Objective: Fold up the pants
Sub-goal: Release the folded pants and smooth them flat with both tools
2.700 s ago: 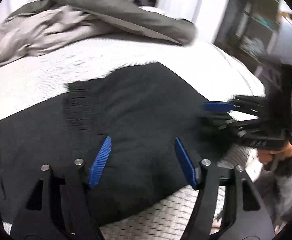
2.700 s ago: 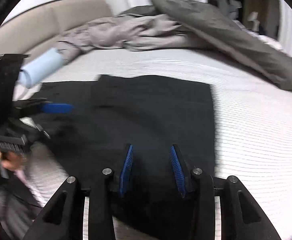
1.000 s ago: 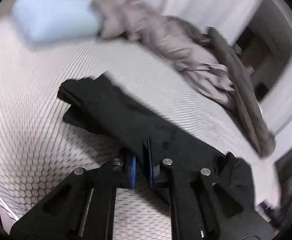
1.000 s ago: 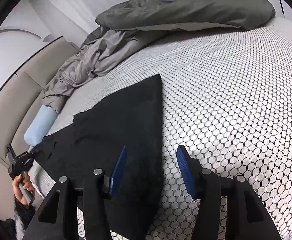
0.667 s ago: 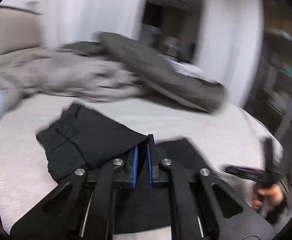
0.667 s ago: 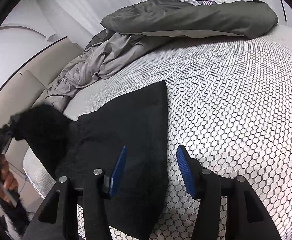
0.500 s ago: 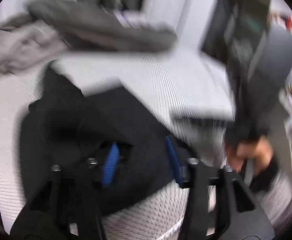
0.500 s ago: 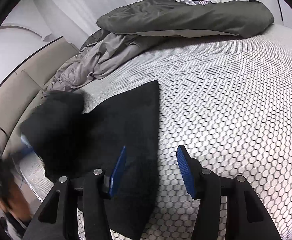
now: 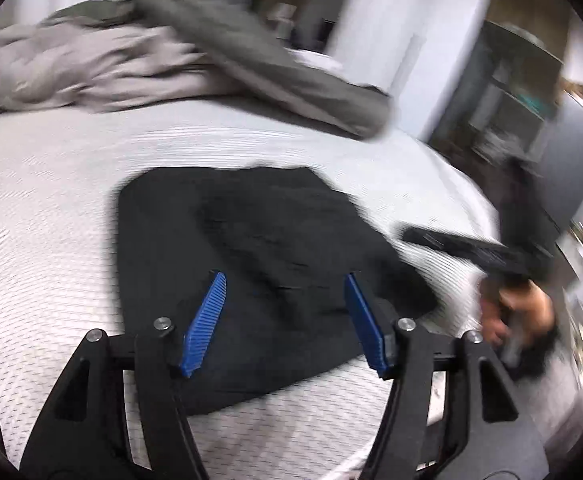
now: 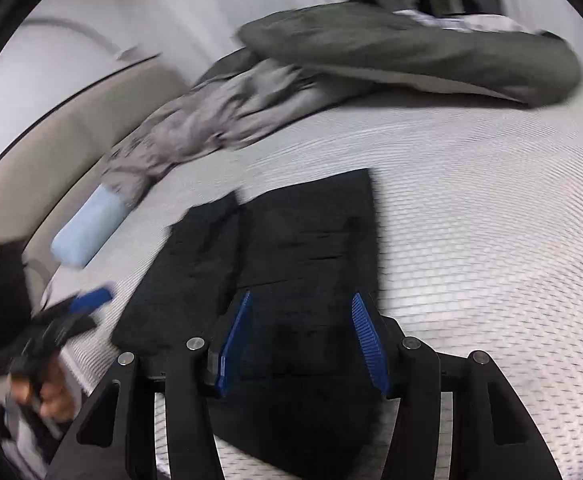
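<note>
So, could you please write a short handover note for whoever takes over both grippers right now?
Left gripper: open, jaws have just been opening after it let go of the fabric; nothing is pinched, it hovers over the near part of the black pants.
Right gripper: open, empty, above the pants' near right edge.
Pants: lying on the white mattress, one layer folded over another, its edge offset toward the blue pillow. Grey bedding is heaped beyond, apart from the pants.
Done: at least one fold laid down.
Left: probably square the offset edges, then perhaps one more fold.
</note>
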